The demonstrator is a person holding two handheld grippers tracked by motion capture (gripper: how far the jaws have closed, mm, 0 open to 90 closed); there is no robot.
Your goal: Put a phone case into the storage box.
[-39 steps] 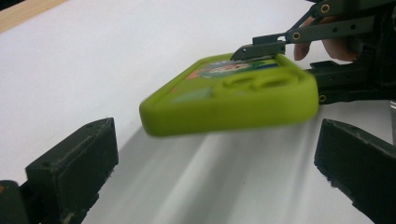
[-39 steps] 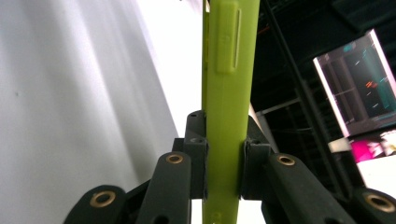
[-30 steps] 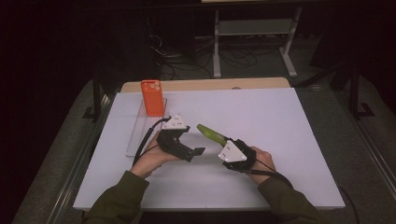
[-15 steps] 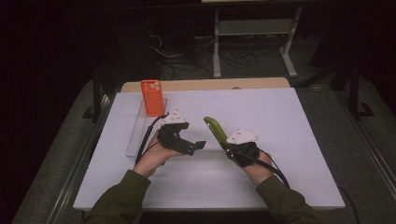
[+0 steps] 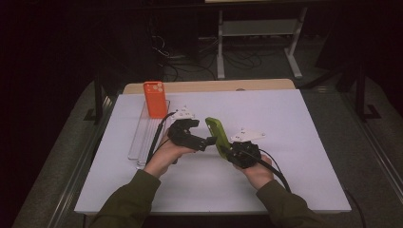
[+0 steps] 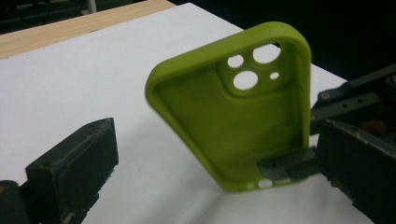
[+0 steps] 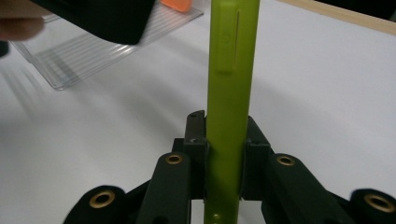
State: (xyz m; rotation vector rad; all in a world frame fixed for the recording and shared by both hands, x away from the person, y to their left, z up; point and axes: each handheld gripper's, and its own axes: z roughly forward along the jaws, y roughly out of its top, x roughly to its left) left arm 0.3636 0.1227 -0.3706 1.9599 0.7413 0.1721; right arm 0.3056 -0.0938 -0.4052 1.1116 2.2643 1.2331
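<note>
The green phone case (image 5: pixel 216 135) stands up off the worktop (image 5: pixel 294 142), near its middle, held by its lower end in the right gripper (image 5: pixel 224 151). In the right gripper view the jaws are closed tight on the case's (image 7: pixel 231 93) thin edge, one pad on each face, and the case rises straight up between them. From the left gripper view the hollow inside of the case (image 6: pixel 233 116) faces that camera, with the camera cut-outs at the top corner.

It looks like soft silicone or rubber: light, bendy, and grippy rather than slick, so I'd judge it unlikely to slip but likely to flex or twist if squeezed in the middle of the back panel. The rim and the corners are the stiffest places to take hold of; the thin back would buckle.

The left gripper (image 5: pixel 205 141) is just beside the case, its jaws spread wide with nothing between them, apparently lined up to take a side wall.

Farther off, an orange phone case (image 5: pixel 155 99) stands upright at the far end of a clear ribbed plastic tray (image 5: pixel 142 137) on the left part of the worktop.
</note>
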